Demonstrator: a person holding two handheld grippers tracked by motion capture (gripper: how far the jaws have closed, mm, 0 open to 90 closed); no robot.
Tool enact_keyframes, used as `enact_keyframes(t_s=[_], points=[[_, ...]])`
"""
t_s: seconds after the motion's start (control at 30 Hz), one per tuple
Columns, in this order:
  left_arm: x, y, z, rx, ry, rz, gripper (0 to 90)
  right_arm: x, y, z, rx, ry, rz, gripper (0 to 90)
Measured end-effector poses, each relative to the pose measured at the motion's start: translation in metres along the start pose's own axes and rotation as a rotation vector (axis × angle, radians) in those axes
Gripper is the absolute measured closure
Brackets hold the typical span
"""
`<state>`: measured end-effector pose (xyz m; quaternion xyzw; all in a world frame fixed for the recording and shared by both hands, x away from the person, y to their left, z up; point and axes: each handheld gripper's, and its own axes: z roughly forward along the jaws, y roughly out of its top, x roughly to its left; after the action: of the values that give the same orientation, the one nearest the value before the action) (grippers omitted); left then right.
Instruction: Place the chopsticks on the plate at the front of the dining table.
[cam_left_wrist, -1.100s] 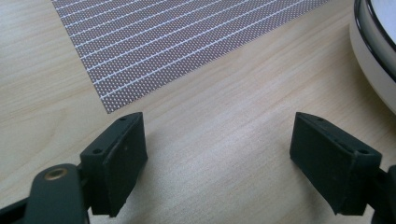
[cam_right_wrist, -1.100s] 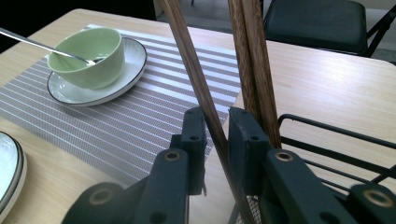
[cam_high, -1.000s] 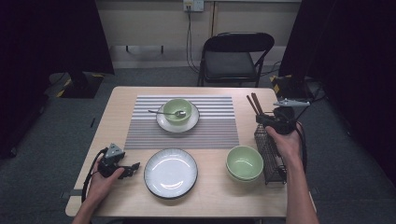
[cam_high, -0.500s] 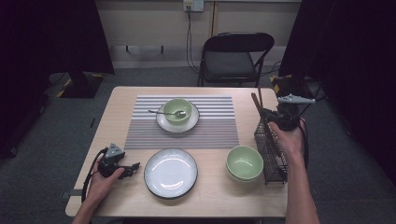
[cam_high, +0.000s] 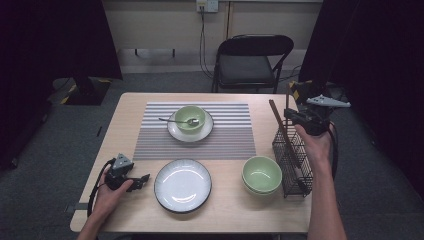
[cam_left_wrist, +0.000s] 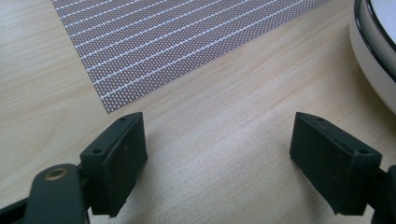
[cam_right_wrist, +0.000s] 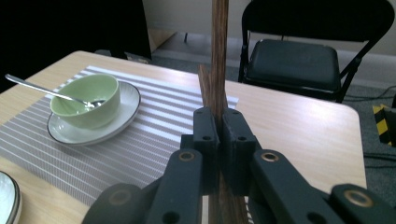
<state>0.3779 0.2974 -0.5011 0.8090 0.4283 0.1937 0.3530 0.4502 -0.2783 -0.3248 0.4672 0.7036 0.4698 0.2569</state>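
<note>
Our right tool (cam_right_wrist: 218, 140) clamped on an upright wooden chopstick (cam_right_wrist: 218, 56) above the wire rack (cam_high: 292, 160) at the worktop's (cam_high: 225, 210) right edge, our left tool (cam_left_wrist: 219, 163) resting wide apart beside the white plate (cam_high: 182, 185), we read no writing anywhere

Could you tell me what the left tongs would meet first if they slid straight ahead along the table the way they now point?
Most likely the striped placemat: the left tongs, jaws open, point at its near corner. The white plate lies off to one side.
</note>
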Motion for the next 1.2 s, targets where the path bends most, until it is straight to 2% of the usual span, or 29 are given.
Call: enact_keyframes(t_s=[0.2,0.63,0.73,1.2], points=[[0.000,0.000,0.000,0.000,0.001,0.001,18.2,0.001,0.011,-0.007,-0.035,0.008,0.000,85.5],[-0.001,0.000,0.000,-0.008,0.003,-0.009,18.1,0.005,0.032,-0.012,-0.066,0.017,-0.026,85.5],[0.000,0.000,0.000,-0.003,0.002,-0.003,18.2,0.007,0.038,-0.013,-0.089,0.026,-0.017,85.5],[-0.001,0.000,0.001,-0.004,0.006,-0.013,16.5,0.017,0.050,-0.014,-0.121,0.039,-0.037,85.6]])
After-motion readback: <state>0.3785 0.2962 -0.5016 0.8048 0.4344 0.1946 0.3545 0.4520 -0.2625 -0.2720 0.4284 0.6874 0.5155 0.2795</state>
